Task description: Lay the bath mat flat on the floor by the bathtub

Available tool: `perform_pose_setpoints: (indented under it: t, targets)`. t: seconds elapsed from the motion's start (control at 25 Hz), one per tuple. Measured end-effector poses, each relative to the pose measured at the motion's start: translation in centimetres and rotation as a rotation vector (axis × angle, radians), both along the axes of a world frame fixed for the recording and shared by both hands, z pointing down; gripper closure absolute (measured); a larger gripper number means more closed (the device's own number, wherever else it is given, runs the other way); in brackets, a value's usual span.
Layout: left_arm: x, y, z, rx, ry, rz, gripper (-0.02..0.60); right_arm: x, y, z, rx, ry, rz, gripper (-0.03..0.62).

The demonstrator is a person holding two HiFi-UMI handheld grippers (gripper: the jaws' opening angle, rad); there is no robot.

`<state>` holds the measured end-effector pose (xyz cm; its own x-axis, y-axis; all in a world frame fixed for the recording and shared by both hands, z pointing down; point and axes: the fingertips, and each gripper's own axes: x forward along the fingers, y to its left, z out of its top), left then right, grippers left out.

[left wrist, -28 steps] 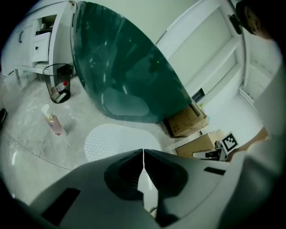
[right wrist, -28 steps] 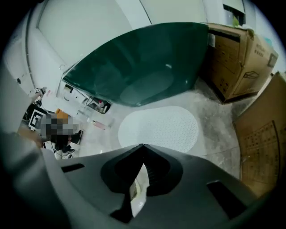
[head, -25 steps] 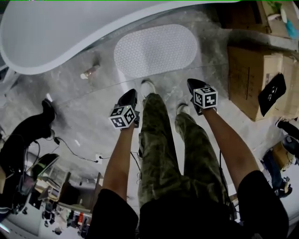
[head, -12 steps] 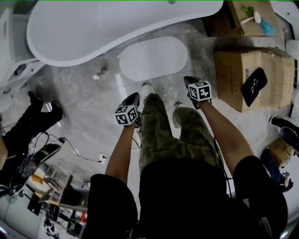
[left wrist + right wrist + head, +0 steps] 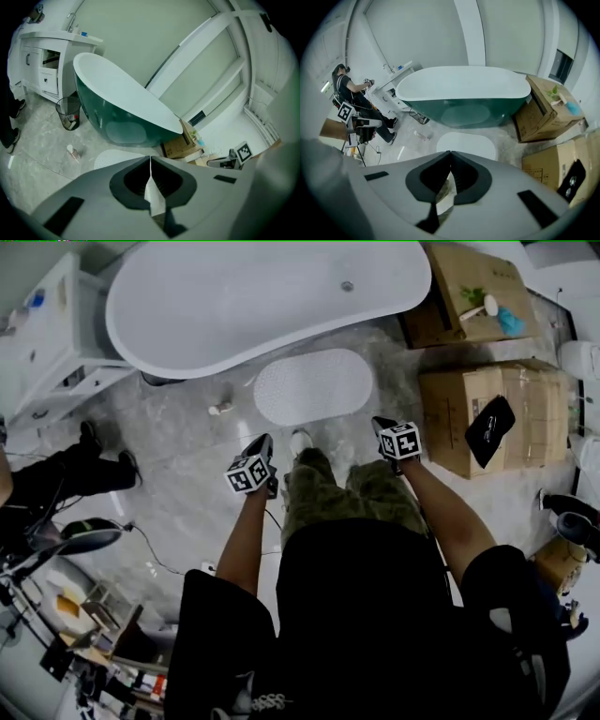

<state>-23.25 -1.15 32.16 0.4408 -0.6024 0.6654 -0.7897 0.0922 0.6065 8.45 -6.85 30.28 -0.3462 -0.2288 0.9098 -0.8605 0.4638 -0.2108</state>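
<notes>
Lying flat by the bathtub (image 5: 262, 296), the mat (image 5: 312, 386) sits higher in frame than the left tool (image 5: 263, 441) and right tool (image 5: 381, 424), both closed and empty.

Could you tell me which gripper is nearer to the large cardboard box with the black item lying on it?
Right. The right gripper hangs just beside the cardboard box; the left gripper is beyond the person's legs, farther off.

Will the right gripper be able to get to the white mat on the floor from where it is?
Probably yes. Nothing lies between the right gripper and the bath mat, flat beside the bathtub; the person would need to bend down, and its fingers are shut.
</notes>
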Motion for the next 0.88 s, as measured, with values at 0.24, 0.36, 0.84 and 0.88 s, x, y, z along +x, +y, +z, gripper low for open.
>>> perform_pose_setpoints:
  t: [0.24,0.36,0.84,0.88]
  targets:
    - [-2.2,1.8,-4.5,0.022,0.008,-0.015,0.557,0.4,1.0,-5.6,0.048,-0.003,0.048,0.571]
    - [-2.5,1.7,-6.7,0.071,0.020,-0.026,0.557,0.5,0.7,-8.0,0.086,-0.010,0.057,0.571]
    - [-1.0,1.7,-12.8,0.171,0.085,-0.096,0.557,-0.8,-1.5,-14.3,0.136,-0.121,0.081,0.571]
    - [-0.7,1.5,-13.4,0.182,0.085,-0.092,0.557,-0.6,-1.8,-15.2,0.151,-0.129,0.090,0.571]
